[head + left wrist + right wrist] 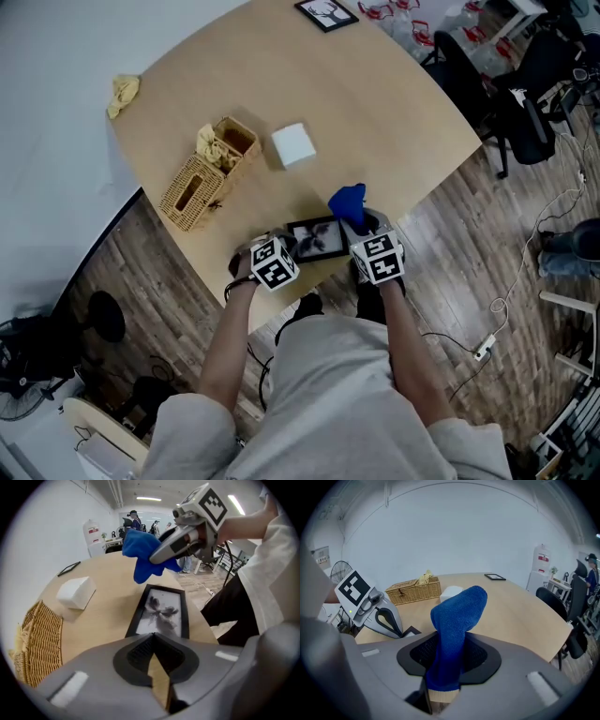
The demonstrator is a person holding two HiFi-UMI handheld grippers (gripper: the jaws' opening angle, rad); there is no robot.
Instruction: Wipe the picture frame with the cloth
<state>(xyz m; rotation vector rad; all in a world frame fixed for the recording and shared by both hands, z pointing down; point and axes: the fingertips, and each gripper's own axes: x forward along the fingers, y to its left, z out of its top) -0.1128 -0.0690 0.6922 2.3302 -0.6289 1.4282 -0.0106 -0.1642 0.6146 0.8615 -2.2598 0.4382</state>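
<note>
Wicker basket (187, 197) holds yellow cloth (213, 147); right gripper (443, 686) clamps blue cloth (457, 620).

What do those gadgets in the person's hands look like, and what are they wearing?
The left gripper and right gripper are grey shells with dark ribbed pads; each carries a white cube of black square markers. The person wears a light short-sleeved top.

Two picture frames (319, 238) (326, 13) (one far off); two yellow cloths (123, 91) (214, 147); one blue cloth (347, 202); one basket (192, 192); one box (293, 144).
</note>
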